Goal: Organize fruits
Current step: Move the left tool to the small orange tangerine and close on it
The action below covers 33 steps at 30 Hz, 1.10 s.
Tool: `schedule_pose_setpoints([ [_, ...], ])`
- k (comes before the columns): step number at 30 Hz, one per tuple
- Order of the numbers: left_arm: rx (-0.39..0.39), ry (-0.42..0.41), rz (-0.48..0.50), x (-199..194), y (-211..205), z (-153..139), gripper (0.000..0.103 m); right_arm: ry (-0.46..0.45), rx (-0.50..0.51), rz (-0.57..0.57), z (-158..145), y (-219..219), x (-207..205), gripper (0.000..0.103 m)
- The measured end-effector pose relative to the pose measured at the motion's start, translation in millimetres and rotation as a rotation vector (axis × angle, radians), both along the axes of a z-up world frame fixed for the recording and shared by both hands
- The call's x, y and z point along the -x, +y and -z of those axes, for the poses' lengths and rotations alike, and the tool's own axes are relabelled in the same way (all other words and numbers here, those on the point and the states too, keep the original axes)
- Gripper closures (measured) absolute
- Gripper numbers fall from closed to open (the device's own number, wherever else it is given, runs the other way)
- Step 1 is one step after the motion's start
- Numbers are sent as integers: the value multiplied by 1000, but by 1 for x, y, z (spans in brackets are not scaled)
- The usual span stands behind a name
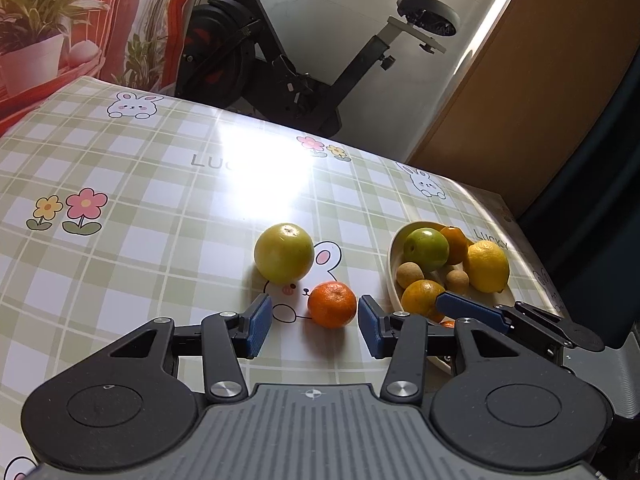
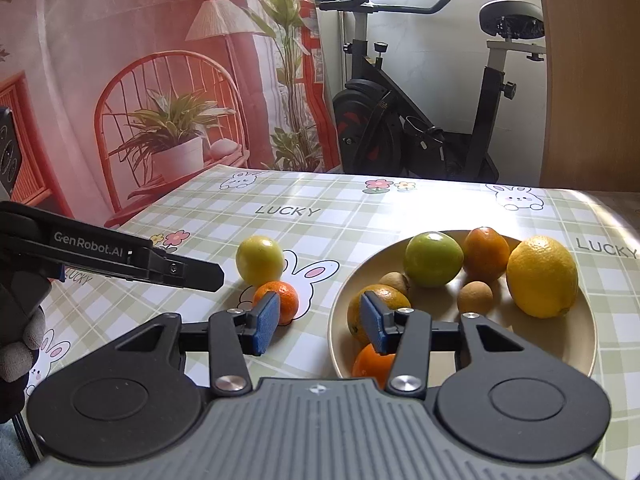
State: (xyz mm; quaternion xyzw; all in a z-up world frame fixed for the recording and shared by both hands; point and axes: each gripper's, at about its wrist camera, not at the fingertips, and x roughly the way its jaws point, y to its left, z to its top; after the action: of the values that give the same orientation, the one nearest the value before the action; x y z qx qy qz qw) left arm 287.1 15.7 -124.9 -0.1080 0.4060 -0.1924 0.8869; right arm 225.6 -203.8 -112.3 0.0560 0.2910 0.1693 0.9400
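The left claw (image 1: 315, 322) is wide open and holds nothing. A small mandarin (image 1: 332, 304) lies on the tabletop (image 1: 160, 208) between its two blue pads, close to the right-hand pad (image 1: 369, 330) and clear of the left-hand one. A larger yellow-green fruit (image 1: 284, 253) rests on the tabletop just beyond the mandarin; in the right wrist view the two appear to touch.

The right claw (image 2: 318, 322) is also wide open and empty. It hovers at the near left rim of the beige bowl (image 2: 560, 356), which already contains a green fruit (image 2: 433, 259), a lemon (image 2: 543, 276), several oranges and two small brown fruits.

Step in hand, as judged: grasp the mandarin and transfer it to the bowl. Two fruits remain outside the bowl.

Hazards:
- Off-centre closure. The mandarin sits nearer one pad. That pad is likely to make contact first and push the round fruit sideways across the glossy cloth.
- Knock-on contact. A displaced mandarin can set the yellow-green fruit rolling toward the far edge.
- Claw interference. One finger of the right claw lies just beside the left claw's right side. The path to the bowl crosses that space; a collision is possible.
- Crowded bowl. A fruit released onto the pile may roll out over the low rim.
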Motion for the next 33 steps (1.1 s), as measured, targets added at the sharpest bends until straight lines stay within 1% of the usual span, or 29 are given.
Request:
schedule_pose_setpoints([
  [1, 4, 2, -4, -1, 1, 0, 53, -1, 9, -18, 0, 3, -3, 55],
  [4, 60, 12, -36, -4, 12, 1, 53, -2, 37, -79, 1, 15, -13, 55],
  [5, 66, 9, -46, -4, 15, 0, 53, 0, 45, -98, 2, 19, -17, 55],
  [7, 58, 1, -65, -5, 19, 0, 53, 7, 60, -132, 6, 27, -26, 55],
  [10, 37, 6, -98, -7, 22, 4, 53, 19, 82, -154, 13, 38, -39, 55],
  [13, 18, 18, -107, -8, 22, 7, 50, 41, 98, -151, 21, 45, -50, 55],
  [14, 26, 14, -103, -8, 21, 7, 46, 50, 104, -145, 24, 47, -53, 55],
  [15, 37, 10, -102, -8, 21, 6, 39, 60, 113, -136, 26, 48, -56, 55],
  [17, 39, 11, -107, -10, 21, 7, 34, 70, 111, -135, 28, 48, -57, 55],
  [22, 32, 31, -95, -14, 20, 12, 33, 70, 127, -159, 28, 55, -59, 55],
  [26, 46, 34, -78, -15, 21, 14, 36, 78, 130, -170, 29, 61, -60, 55],
  [28, 36, 36, -45, -14, 17, 15, 42, 92, 115, -170, 30, 61, -61, 56],
  [29, 32, 43, -28, -14, 16, 17, 48, 103, 99, -171, 30, 61, -60, 58],
  [30, 27, 51, -13, -14, 13, 18, 51, 116, 80, -173, 31, 60, -59, 61],
  [33, 29, 64, 14, -14, 10, 22, 55, 134, 47, -174, 30, 59, -56, 63],
])
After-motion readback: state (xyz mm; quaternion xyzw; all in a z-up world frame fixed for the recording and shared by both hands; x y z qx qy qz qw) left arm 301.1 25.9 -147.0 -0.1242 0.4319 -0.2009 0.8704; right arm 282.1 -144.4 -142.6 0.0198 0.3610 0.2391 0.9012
